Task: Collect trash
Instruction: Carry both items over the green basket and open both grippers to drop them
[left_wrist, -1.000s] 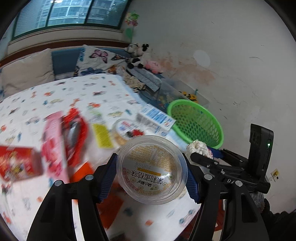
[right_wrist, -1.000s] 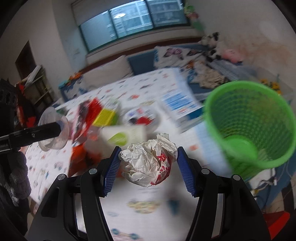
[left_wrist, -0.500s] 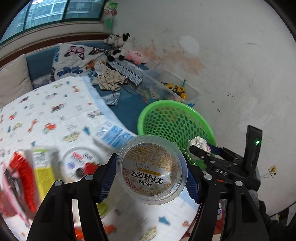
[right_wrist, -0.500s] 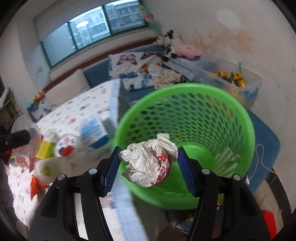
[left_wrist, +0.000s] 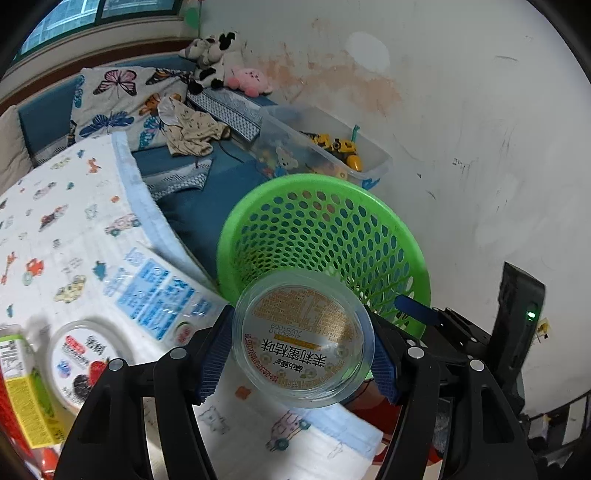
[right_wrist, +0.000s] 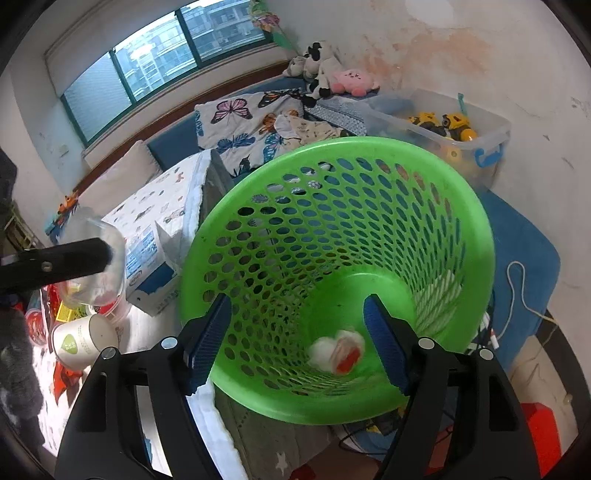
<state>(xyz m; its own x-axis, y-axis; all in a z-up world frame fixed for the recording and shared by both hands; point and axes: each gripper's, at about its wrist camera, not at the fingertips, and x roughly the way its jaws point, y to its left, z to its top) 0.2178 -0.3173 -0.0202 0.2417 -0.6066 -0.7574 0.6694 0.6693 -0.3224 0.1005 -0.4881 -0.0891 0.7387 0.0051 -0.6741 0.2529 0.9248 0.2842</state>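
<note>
One crumpled paper wad (right_wrist: 338, 350) inside perforated basket (right_wrist: 369, 147).

Two handheld black grippers (left_wrist: 303, 354) (right_wrist: 297, 339), each with ribbed blue finger pads (right_wrist: 384, 350), silver screws (left_wrist: 178, 353) and angular plastic arms.

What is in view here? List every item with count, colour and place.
basket: one, green, beside the bed.
paper ball: one, white and red, blurred, inside the basket.
plastic cup: one, clear, in the left hand-held gripper.
carton: one, blue and white, on the bed edge.
paper cup: one, white, lying on the bed.
toy bin: one, clear, by the wall.
left hand-held gripper: black, blue pads, gripping the cup.
right hand-held gripper: black, jaws opening, nothing between them, above the basket.
</note>
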